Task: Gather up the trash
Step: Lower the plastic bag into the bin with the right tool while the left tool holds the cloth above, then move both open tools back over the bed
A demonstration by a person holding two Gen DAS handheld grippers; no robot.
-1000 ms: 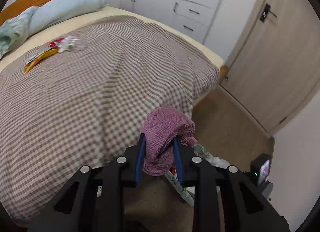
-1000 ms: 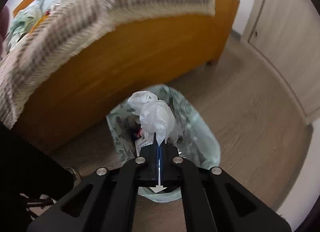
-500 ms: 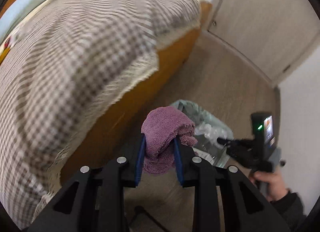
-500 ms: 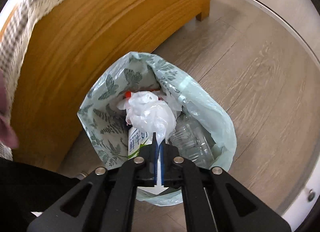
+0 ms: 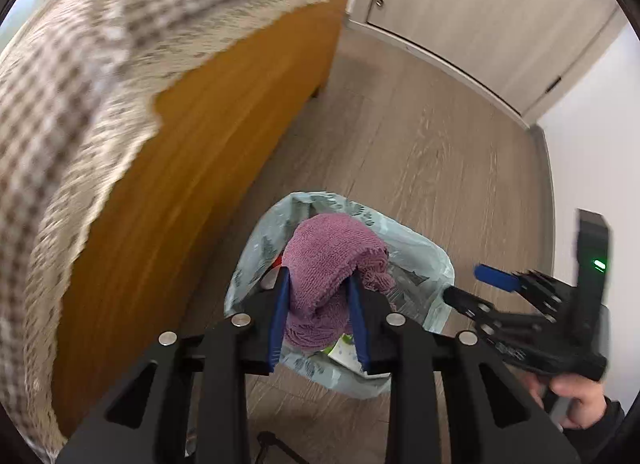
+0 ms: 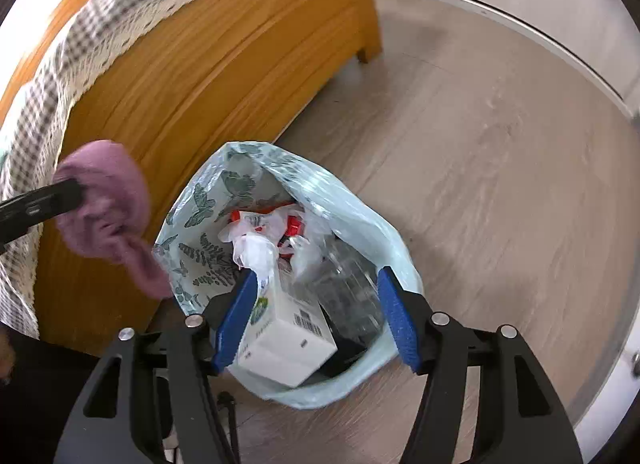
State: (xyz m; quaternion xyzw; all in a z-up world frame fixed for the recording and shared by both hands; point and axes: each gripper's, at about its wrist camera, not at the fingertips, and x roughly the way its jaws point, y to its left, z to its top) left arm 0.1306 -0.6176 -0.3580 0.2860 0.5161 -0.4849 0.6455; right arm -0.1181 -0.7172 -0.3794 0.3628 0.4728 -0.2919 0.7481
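Note:
My left gripper (image 5: 318, 316) is shut on a purple cloth (image 5: 330, 264) and holds it above the open pale green trash bag (image 5: 424, 252) on the floor. The cloth (image 6: 106, 203) also shows at the left of the right wrist view. My right gripper (image 6: 314, 316) is open and empty just above the bag (image 6: 356, 215). The crumpled white plastic (image 6: 256, 250) lies inside on a white carton (image 6: 288, 340), with wrappers and a clear bottle (image 6: 348, 284). The right gripper (image 5: 508, 288) shows at the right of the left wrist view.
The orange wooden bed frame (image 6: 192, 75) with a checked blanket (image 5: 80, 75) stands close left of the bag. Wood floor (image 6: 500, 151) lies to the right, with a closed door (image 5: 480, 3) and white wall beyond.
My right gripper opened and dropped the white plastic into the bag. My left gripper swung from over the bed down to above the bag, still holding the purple cloth.

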